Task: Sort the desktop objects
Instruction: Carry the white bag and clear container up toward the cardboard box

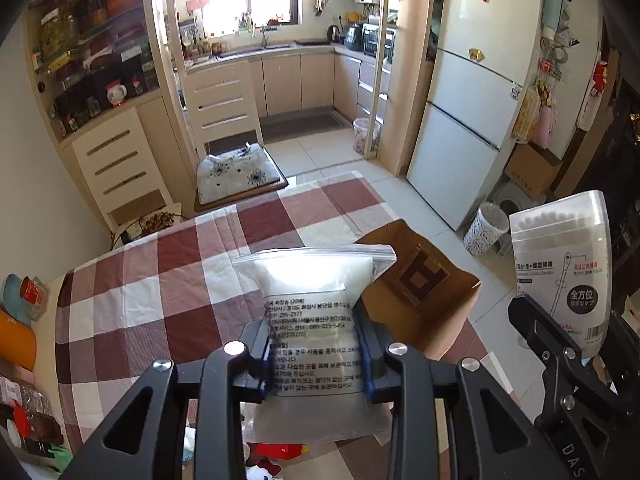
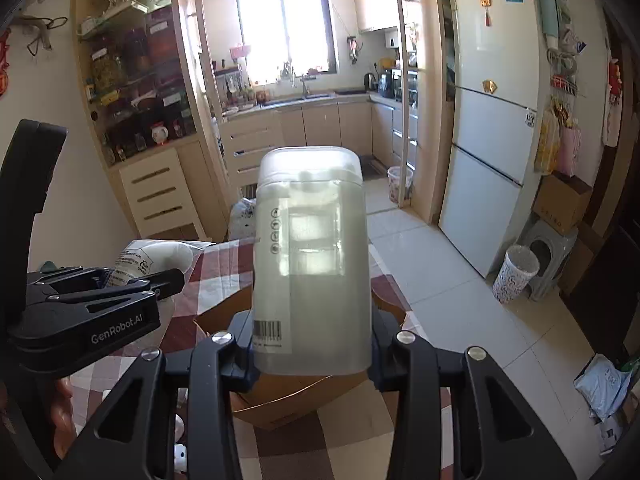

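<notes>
My left gripper [image 1: 314, 344] is shut on a clear zip bag of white cotton pads [image 1: 316, 320] with printed text, held upright above the checked tablecloth [image 1: 160, 280]. An open brown cardboard box [image 1: 420, 280] stands just right of the bag at the table's right edge. My right gripper [image 2: 312, 344] is shut on a translucent plastic cotton-swab box [image 2: 312, 256], upright above the cardboard box [image 2: 280, 396]. In the left wrist view the swab box [image 1: 564, 264] and right gripper [image 1: 560, 344] appear at the right. In the right wrist view the left gripper [image 2: 132, 280] and its bag [image 2: 156, 256] appear at the left.
Small red and white items [image 1: 276, 452] lie on the table below my left gripper. Cups and an orange object [image 1: 16, 340] sit at the far left. A chair with a cushion [image 1: 236, 176] stands beyond the table. A fridge [image 1: 472, 92] and a waste bin [image 1: 486, 228] are on the right.
</notes>
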A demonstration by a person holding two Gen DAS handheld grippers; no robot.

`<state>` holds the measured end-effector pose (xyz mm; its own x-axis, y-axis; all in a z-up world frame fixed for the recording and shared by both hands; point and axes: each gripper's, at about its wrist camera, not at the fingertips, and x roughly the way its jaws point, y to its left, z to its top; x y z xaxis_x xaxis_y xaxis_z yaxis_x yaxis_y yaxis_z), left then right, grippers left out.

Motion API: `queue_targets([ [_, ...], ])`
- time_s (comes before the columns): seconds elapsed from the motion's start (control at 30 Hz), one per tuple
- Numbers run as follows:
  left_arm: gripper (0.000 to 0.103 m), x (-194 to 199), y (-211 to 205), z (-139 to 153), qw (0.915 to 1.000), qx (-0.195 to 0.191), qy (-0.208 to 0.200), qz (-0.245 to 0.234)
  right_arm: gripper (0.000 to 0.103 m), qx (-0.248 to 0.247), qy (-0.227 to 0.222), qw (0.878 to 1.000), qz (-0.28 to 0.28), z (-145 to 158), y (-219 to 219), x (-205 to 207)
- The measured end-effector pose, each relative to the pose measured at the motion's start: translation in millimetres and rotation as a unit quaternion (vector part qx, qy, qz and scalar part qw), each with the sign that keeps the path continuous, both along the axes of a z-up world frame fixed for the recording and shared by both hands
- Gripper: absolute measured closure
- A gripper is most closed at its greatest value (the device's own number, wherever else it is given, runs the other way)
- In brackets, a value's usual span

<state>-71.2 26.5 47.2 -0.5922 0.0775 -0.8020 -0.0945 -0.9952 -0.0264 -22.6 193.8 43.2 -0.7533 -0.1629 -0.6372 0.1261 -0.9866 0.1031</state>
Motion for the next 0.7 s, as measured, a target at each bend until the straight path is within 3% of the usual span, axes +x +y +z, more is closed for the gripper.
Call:
queue_targets([
  [0.23, 0.071, -17, -1, -26, 0.9989, -0.005, -0.047, 0.001, 0.062, 0.001, -0.031, 0.999, 0.011, -21, -5, -16],
  [0.7, 0.071, -36, 3, -44, 0.9937, -0.002, -0.112, 0.0, 0.062, 0.005, -0.088, 0.996, 0.028, -44, -3, -35],
])
